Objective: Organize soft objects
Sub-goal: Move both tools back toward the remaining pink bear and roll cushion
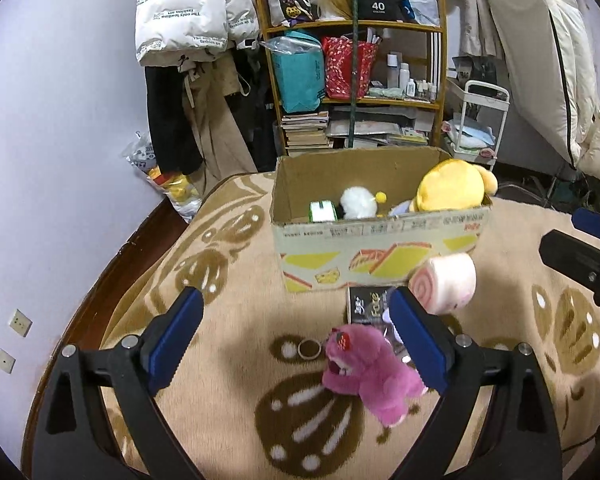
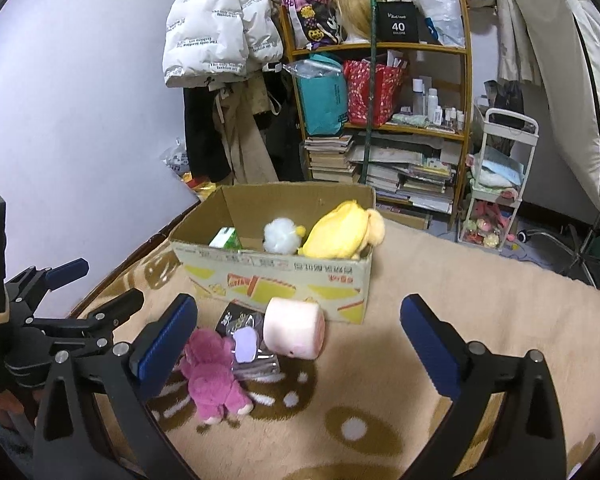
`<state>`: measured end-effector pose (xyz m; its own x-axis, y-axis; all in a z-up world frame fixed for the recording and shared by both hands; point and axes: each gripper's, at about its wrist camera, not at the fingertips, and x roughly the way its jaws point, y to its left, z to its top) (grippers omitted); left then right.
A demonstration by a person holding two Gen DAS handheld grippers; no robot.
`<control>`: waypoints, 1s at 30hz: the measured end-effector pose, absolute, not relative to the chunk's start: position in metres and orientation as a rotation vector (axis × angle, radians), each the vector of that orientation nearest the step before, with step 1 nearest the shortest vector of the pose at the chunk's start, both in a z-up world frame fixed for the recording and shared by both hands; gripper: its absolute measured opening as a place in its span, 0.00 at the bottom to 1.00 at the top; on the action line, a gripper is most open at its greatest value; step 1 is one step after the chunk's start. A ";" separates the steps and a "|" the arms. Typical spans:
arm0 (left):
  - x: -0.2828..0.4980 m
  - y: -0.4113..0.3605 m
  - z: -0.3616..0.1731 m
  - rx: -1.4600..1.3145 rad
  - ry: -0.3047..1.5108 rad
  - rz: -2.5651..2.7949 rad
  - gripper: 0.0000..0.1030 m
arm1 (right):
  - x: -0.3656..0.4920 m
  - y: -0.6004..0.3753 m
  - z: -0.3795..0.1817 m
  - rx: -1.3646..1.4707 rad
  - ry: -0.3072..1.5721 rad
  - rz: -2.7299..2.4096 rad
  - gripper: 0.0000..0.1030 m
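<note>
An open cardboard box (image 1: 380, 240) (image 2: 276, 276) stands on the beige carpet and holds a yellow plush (image 1: 448, 188) (image 2: 340, 232), a white fluffy toy (image 1: 358, 202) (image 2: 280, 234) and a green pack (image 1: 322, 211) (image 2: 225, 239). In front of it lie a pink plush bear (image 1: 364, 372) (image 2: 214, 372), a pink roll-shaped cushion (image 1: 446, 284) (image 2: 294, 332) and a black packet (image 1: 366, 304) (image 2: 236, 318). My left gripper (image 1: 296, 336) is open just above the bear. My right gripper (image 2: 300, 344) is open, near the cushion.
A small ring (image 1: 309, 349) lies left of the bear. A purple item (image 2: 245, 344) rests on shiny wrapping. Behind the box stand a cluttered wooden shelf (image 1: 356, 64), hanging coats (image 1: 196, 40) and a white trolley (image 2: 496, 184). The carpet's dark edge (image 1: 112, 272) runs along the left.
</note>
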<state>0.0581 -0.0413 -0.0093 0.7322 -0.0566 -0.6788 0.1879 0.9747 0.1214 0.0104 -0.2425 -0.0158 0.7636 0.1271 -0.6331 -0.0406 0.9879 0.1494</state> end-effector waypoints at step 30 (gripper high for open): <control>0.109 -0.045 -0.079 0.098 0.972 -0.150 0.91 | 0.064 -0.238 -0.075 0.117 0.818 0.098 1.00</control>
